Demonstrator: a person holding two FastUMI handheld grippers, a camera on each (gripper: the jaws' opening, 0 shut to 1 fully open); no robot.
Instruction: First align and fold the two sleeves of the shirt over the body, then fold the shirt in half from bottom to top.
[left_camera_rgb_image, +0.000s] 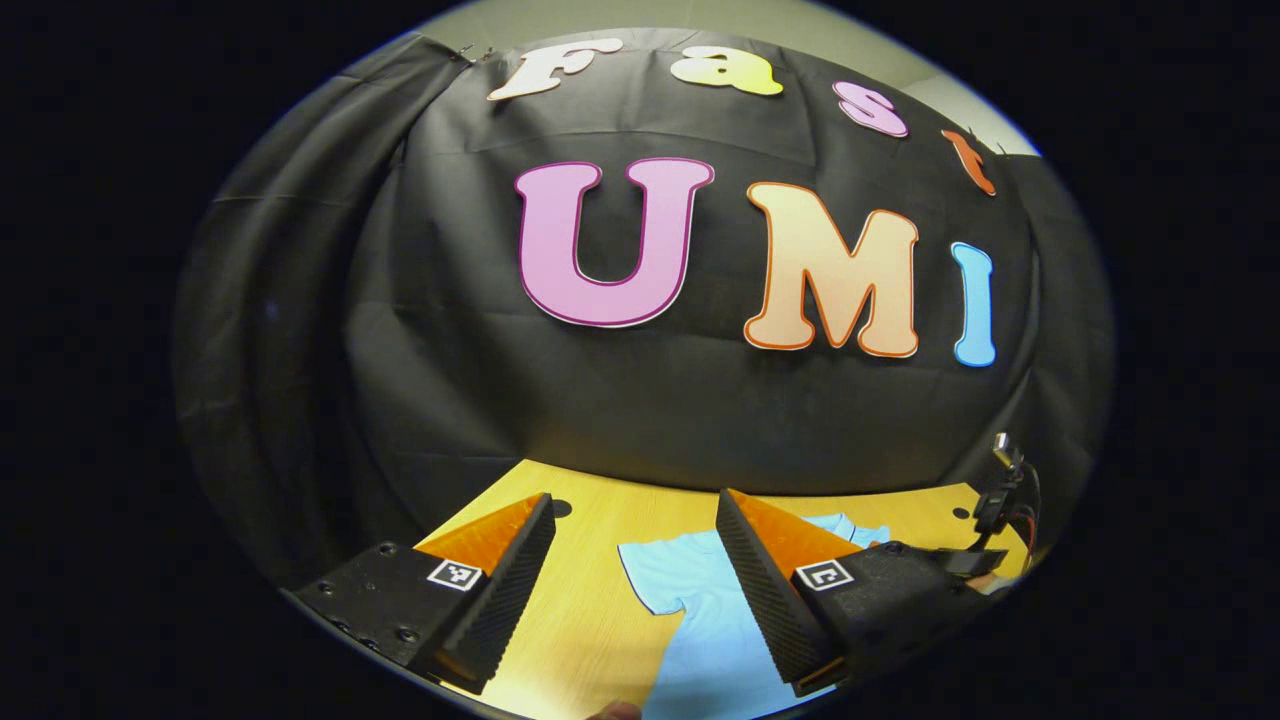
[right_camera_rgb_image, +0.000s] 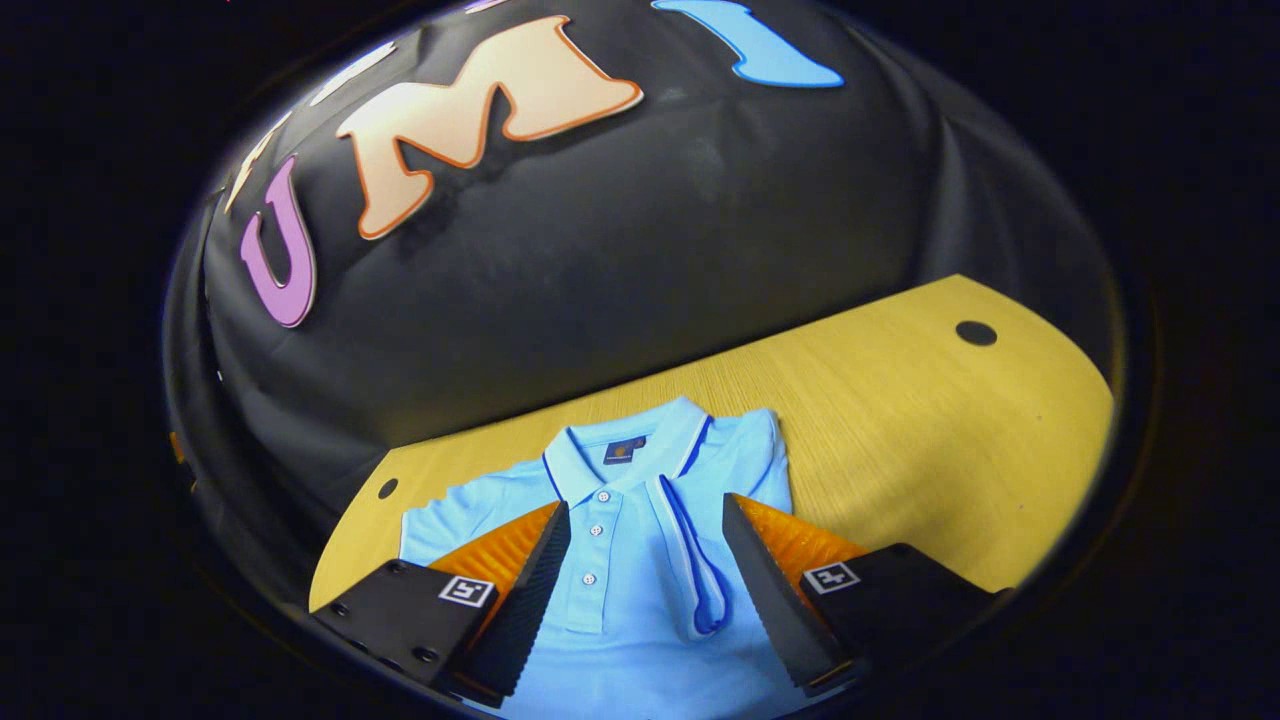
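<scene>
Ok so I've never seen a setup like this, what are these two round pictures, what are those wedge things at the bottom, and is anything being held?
Each picture comes from a camera riding on a hand-held gripper, looking forward along its two fingers; those are the wedges. The left gripper view shows the left gripper open above a wooden table. The right gripper view shows the right gripper, also open. A light blue polo shirt lies flat on the table; one sleeve is already folded over the body, the other sleeve is still spread out. Nothing is held.
</scene>
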